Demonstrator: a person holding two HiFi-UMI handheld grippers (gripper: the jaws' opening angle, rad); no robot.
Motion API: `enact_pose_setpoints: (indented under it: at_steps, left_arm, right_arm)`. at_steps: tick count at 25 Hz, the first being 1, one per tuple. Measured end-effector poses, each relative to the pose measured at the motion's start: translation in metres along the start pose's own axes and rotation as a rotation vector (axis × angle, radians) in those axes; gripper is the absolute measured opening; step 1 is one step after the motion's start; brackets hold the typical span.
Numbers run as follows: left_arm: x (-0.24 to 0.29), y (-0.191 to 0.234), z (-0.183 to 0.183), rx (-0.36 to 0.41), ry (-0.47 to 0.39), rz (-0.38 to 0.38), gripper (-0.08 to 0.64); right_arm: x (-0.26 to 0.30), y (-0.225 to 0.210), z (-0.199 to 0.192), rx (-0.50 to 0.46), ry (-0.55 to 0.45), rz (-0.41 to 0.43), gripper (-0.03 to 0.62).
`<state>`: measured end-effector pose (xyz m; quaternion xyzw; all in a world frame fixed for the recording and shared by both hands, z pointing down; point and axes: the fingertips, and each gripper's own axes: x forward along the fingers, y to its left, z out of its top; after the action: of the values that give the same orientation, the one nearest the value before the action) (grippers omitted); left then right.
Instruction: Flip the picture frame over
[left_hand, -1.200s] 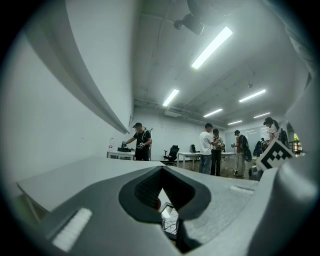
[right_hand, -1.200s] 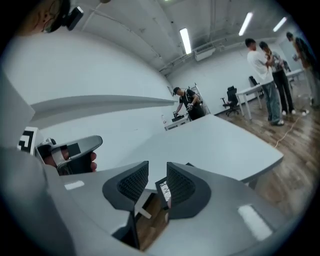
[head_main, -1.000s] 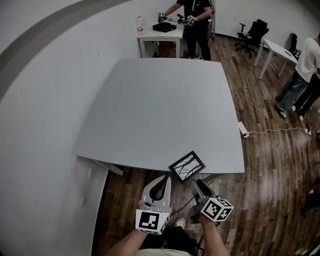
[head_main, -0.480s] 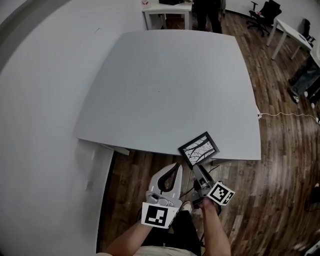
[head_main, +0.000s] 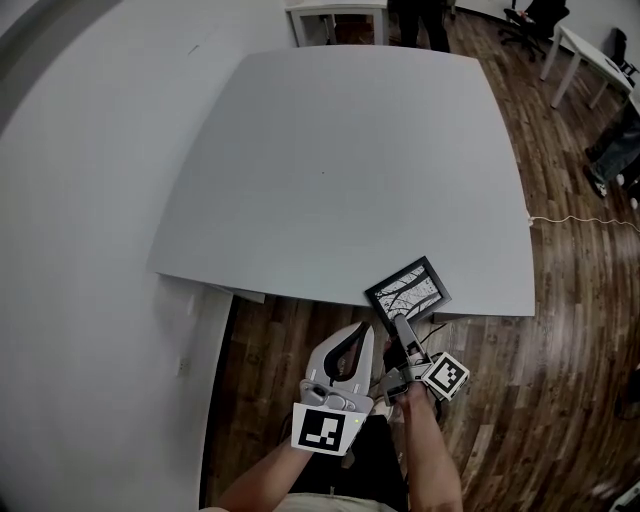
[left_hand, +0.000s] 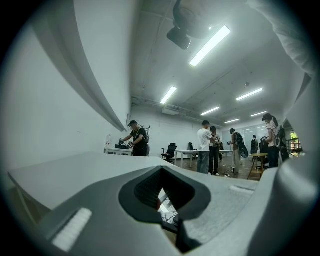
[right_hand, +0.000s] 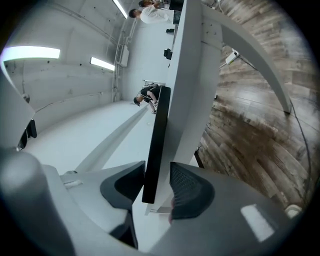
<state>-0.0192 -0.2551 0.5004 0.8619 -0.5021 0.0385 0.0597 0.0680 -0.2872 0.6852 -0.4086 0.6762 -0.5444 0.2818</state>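
The black picture frame (head_main: 408, 288) lies picture side up at the near edge of the big grey table (head_main: 330, 160), and its near corner sticks out past that edge. My right gripper (head_main: 399, 330) reaches up to that corner from below. In the right gripper view the frame (right_hand: 159, 135) shows edge-on between the two pads, and the right gripper (right_hand: 157, 172) is shut on it. My left gripper (head_main: 361, 331) hangs just left of the frame below the table edge. It is shut and holds nothing, and the left gripper (left_hand: 162, 170) looks out level with the tabletop.
A pale wall runs along the left. Wooden floor (head_main: 560, 380) lies below and to the right, with a white cable (head_main: 590, 218) across it. Several people (left_hand: 210, 150) stand by small white desks (head_main: 340, 12) at the far end of the room.
My right gripper has moved forward and up to the frame's overhanging corner, and its jaws now hold that edge. The left gripper has risen beside it. My view has shifted toward the table.
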Motion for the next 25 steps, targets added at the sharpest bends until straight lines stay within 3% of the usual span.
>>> enact_pose_setpoints:
  at_steps: [3, 12, 16, 25]
  left_arm:
    - [0.002, 0.004, -0.003, -0.004, 0.001, 0.008, 0.002]
    - [0.002, 0.008, 0.0, -0.005, -0.015, 0.022, 0.002]
    - [0.0, 0.01, 0.0, -0.005, -0.016, 0.026, 0.002]
    - [0.0, 0.005, 0.003, -0.004, -0.022, 0.022, 0.002]
  right_arm:
    - [0.002, 0.005, 0.0, -0.005, -0.003, 0.017, 0.104]
    - [-0.006, 0.007, 0.004, 0.027, -0.027, 0.016, 0.092]
    - [-0.008, 0.022, 0.008, -0.017, -0.015, 0.042, 0.089]
    - [-0.018, 0.052, 0.028, -0.137, 0.003, 0.012, 0.087]
